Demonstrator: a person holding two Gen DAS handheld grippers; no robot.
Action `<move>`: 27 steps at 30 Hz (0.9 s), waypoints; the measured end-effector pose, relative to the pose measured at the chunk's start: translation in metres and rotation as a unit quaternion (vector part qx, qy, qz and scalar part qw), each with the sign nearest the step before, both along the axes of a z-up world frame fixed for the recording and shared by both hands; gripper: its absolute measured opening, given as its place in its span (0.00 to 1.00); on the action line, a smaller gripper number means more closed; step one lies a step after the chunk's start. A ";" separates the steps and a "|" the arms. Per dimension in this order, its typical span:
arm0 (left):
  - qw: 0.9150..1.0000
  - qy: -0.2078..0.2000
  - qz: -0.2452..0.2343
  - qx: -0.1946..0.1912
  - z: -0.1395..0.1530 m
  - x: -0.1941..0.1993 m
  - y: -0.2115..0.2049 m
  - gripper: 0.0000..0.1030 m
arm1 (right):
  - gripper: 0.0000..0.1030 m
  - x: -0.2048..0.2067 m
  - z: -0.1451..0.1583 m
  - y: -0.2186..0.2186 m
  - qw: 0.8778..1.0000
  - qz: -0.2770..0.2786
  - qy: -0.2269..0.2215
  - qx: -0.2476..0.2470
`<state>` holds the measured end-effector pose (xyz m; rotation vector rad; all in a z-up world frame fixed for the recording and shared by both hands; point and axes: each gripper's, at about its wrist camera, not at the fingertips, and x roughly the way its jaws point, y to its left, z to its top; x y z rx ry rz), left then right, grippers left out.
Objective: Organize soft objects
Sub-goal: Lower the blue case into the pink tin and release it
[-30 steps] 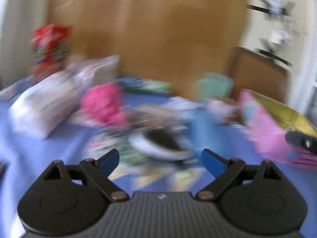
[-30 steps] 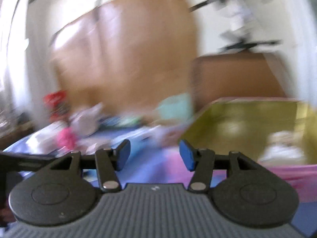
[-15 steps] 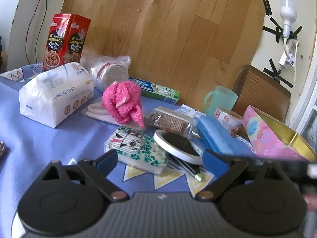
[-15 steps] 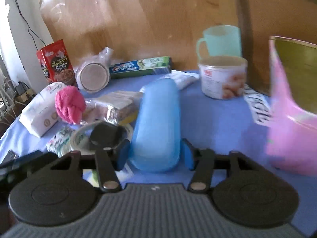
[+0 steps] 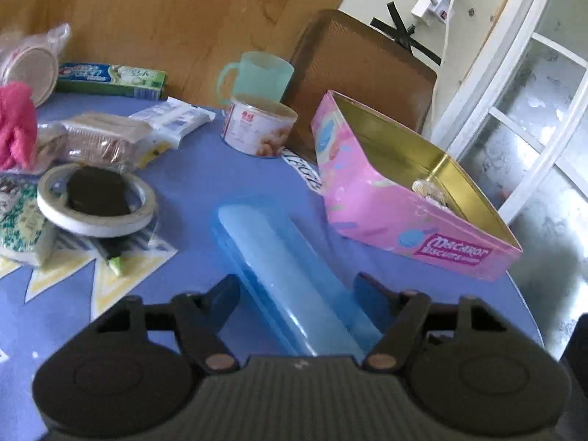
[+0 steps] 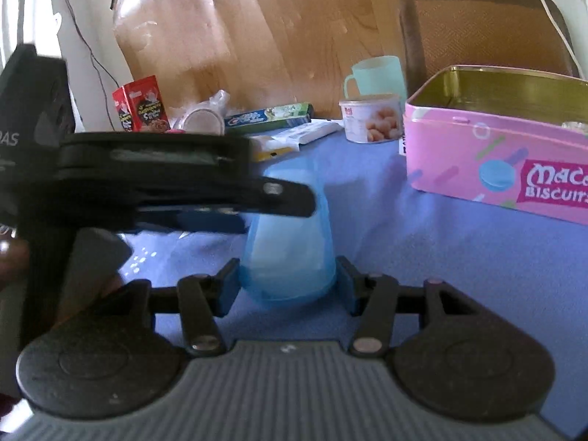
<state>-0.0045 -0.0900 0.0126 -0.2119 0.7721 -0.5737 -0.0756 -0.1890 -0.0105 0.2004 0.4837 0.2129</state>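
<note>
On the blue tablecloth [image 5: 205,183], a long blue plastic case [image 5: 290,279] is seen lying flat, and it is taken as the landmark. Around its near end the left gripper [image 5: 297,294] is placed with its jaws spread wide; a gap is seen between each blue pad and the case, so nothing is held by it. At one end of the same case [image 6: 290,242] the right gripper [image 6: 286,283] is set, and its two pads stand against the sides of the case; whether the case is really pressed or only touched cannot be told. In the right wrist view the left gripper [image 6: 154,187] is seen from the side, just above the case.

To the right of the case a pink biscuit tin [image 5: 404,213] is standing open, with a gold inside, and a small pale thing [image 5: 428,189] is lying in it; what it is cannot be told. Beyond the case a small white tub [image 5: 257,128] and a green mug [image 5: 257,77] are found, and behind them a brown chair back [image 5: 360,73]. To the left of the case a roll of white tape [image 5: 97,202] is resting on a green patterned pack [image 5: 18,224]. Farther left a pink fluffy cloth [image 5: 14,125] is seen at the edge of the left wrist view, well apart from the case. A wrapped snack pack [image 5: 99,139] and a toothpaste box [image 5: 110,79] are lying behind the tape.
</note>
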 end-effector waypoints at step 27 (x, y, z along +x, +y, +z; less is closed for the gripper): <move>0.987 -0.098 -0.129 -0.010 0.056 0.032 -0.180 0.71 | 0.78 -0.023 0.045 -0.177 0.943 -0.291 -0.155 -0.046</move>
